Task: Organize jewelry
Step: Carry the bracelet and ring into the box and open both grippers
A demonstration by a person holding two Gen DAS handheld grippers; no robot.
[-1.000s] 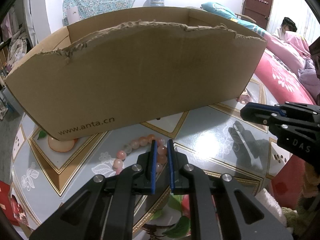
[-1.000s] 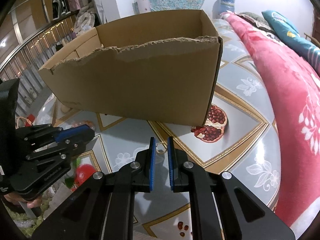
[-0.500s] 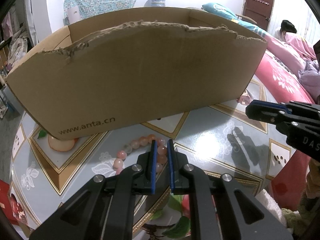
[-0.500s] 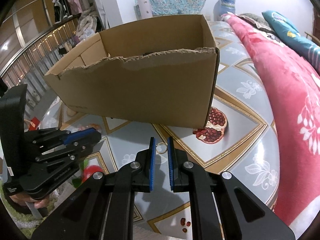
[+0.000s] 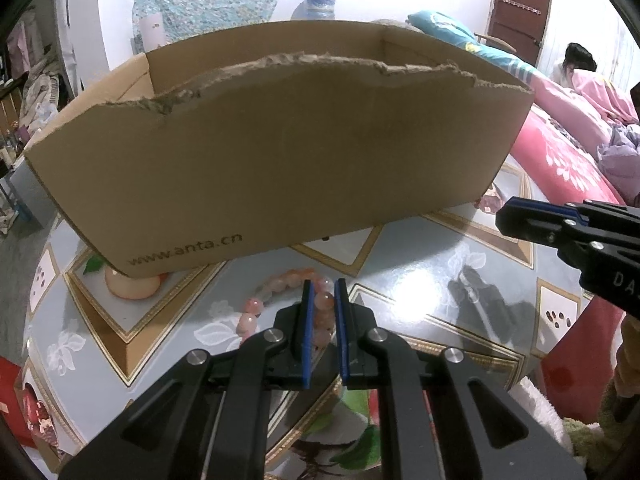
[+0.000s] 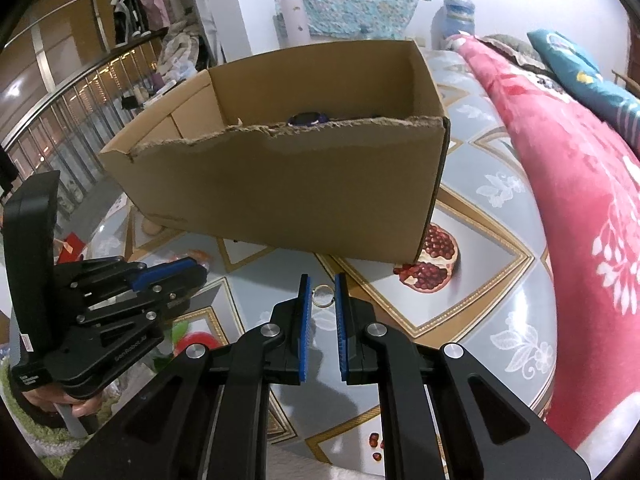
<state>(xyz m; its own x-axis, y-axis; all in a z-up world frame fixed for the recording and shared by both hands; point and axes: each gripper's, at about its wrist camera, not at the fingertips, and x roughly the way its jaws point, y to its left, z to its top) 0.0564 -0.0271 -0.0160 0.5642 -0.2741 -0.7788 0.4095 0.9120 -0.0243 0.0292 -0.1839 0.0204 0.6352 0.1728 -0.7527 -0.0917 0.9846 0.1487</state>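
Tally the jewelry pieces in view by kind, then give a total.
Pink bead bracelet: 1
Gold ring: 1
Dark purple piece inside the cardboard box, kind unclear: 1
Total: 3

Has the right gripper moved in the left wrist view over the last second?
Yes. The right gripper has drifted toward the picture's right edge, away from the brown cardboard box.

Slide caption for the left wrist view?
Left tongs shut on pink bead bracelet before torn cardboard box; right tongs alongside.
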